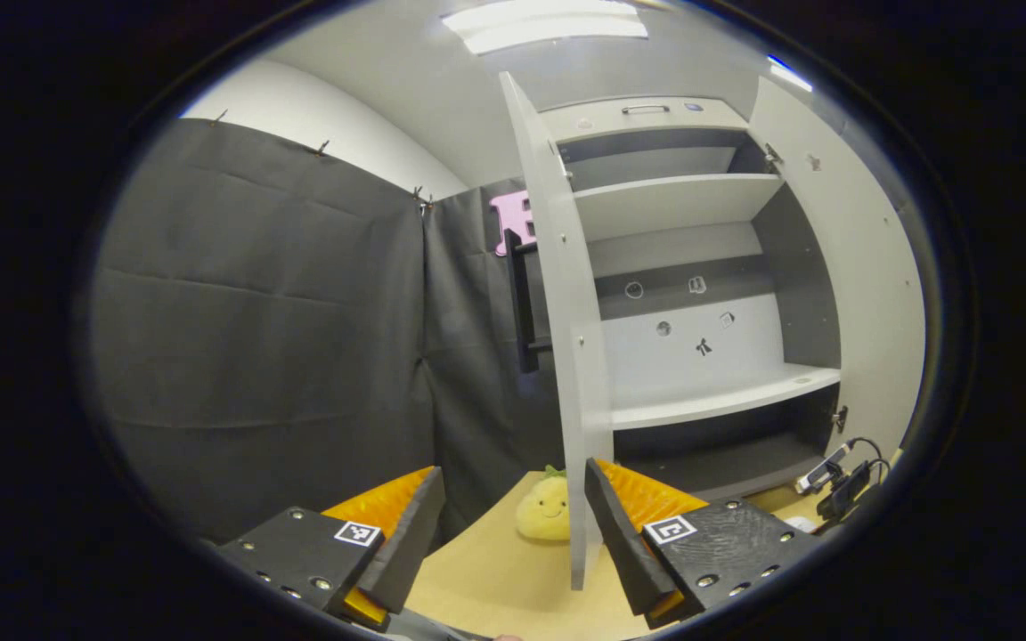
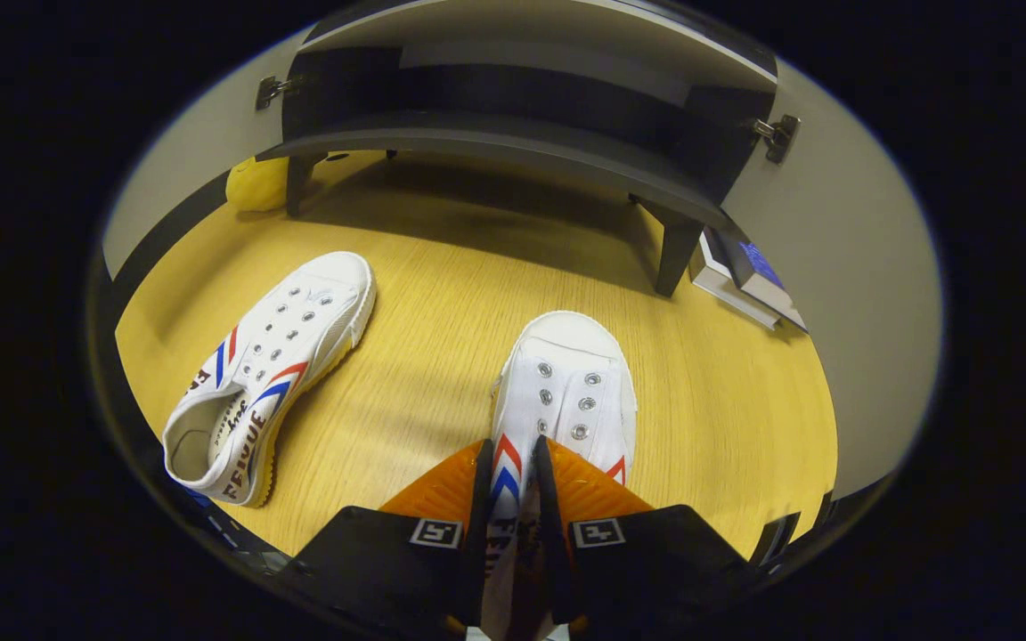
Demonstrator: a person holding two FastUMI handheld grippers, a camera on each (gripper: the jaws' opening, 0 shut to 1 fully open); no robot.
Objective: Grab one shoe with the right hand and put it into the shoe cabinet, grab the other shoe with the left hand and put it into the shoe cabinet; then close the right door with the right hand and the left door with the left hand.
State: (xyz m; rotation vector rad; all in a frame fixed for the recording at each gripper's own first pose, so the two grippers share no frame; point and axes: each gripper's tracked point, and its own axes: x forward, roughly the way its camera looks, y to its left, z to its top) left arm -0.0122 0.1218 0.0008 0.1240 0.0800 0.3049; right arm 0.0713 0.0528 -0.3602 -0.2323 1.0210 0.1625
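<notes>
In the right gripper view, my right gripper (image 2: 510, 463) is shut on the side wall of a white sneaker (image 2: 566, 383) with red and blue stripes; its toe points toward the cabinet. The other white sneaker (image 2: 272, 374) lies to its left on the wooden floor, toe also pointing to the cabinet base (image 2: 495, 147). In the left gripper view, my left gripper (image 1: 513, 516) is open with nothing between its fingers, held up facing the shoe cabinet (image 1: 700, 303). Both doors stand open: the left door (image 1: 566, 338) edge-on right ahead, the right door (image 1: 860, 294) swung wide.
A yellow plush toy (image 1: 544, 512) sits on the floor by the left door's foot, also seen as a yellow plush (image 2: 256, 182) near the cabinet leg. A small box (image 2: 745, 276) lies beside the cabinet's right leg. Cables and a clamp (image 1: 842, 476) are at the right.
</notes>
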